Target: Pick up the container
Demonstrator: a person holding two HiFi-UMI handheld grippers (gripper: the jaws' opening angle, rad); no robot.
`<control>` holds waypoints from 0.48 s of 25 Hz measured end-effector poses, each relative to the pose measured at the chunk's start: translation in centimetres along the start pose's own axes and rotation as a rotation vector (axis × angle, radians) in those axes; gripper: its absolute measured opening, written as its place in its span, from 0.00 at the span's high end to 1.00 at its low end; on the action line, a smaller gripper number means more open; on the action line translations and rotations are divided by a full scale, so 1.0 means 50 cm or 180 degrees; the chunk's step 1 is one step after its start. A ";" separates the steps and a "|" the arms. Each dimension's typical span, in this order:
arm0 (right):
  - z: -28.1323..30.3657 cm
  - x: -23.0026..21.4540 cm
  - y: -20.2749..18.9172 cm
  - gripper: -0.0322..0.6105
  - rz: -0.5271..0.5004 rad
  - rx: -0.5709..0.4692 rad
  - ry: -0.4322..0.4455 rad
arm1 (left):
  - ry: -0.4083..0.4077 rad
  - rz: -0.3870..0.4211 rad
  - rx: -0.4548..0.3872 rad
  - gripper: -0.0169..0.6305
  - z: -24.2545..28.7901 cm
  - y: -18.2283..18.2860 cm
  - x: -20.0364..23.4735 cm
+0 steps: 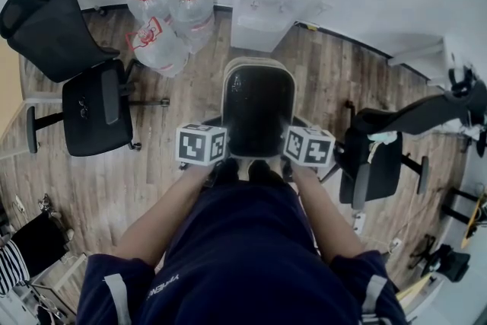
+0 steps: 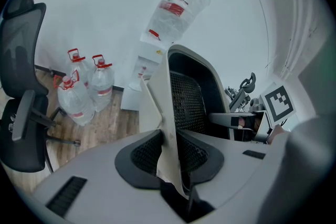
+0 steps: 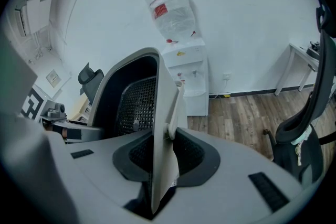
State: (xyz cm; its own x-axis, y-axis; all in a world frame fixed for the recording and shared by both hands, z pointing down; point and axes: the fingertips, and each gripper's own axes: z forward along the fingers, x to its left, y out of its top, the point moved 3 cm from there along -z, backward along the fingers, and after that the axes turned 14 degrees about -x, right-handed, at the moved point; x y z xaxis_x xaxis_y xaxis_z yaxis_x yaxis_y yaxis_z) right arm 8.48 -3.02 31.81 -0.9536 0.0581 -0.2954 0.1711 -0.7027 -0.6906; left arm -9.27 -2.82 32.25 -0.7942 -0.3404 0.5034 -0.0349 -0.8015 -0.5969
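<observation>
Container (image 1: 257, 65): cream rim, dark mesh inside, at the centre of the scene, near side of the water dispenser (image 1: 268, 0).
Left gripper (image 2: 170, 160): fingers narrow, clamped on the thin left rim wall.
Right gripper (image 3: 160, 157): fingers narrow, pinching the right rim wall.
Main risk: the thin rim may slip from the pads if one side rises faster and the load tilts.
Side risk: a swing left could strike the water bottles (image 1: 163, 19).

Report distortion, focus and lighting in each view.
Head view: heavy fisheye bends the wooden floor around the beige-rimmed black mesh container, whose inside is nearly black. Left gripper view: black circular border in the corners; the clear red-capped water bottles look sharp. Right gripper view: flat, cool light, no glare on the white wall.
</observation>
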 end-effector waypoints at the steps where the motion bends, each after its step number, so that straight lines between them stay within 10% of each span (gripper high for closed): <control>1: 0.000 -0.001 0.001 0.82 0.0003 -0.0002 -0.0003 | -0.0003 0.0003 -0.0001 0.82 0.001 0.002 0.000; 12: 0.008 -0.007 0.003 0.82 0.0020 -0.0002 0.0014 | 0.0018 -0.0001 -0.0004 0.82 0.009 0.006 0.001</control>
State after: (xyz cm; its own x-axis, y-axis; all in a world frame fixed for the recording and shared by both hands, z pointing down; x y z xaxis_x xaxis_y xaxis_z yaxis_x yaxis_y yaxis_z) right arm 8.73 -3.42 32.09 -0.9514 0.0567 -0.3026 0.1773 -0.7026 -0.6892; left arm -9.07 -3.29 32.38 -0.7977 -0.3374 0.4999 -0.0357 -0.8011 -0.5975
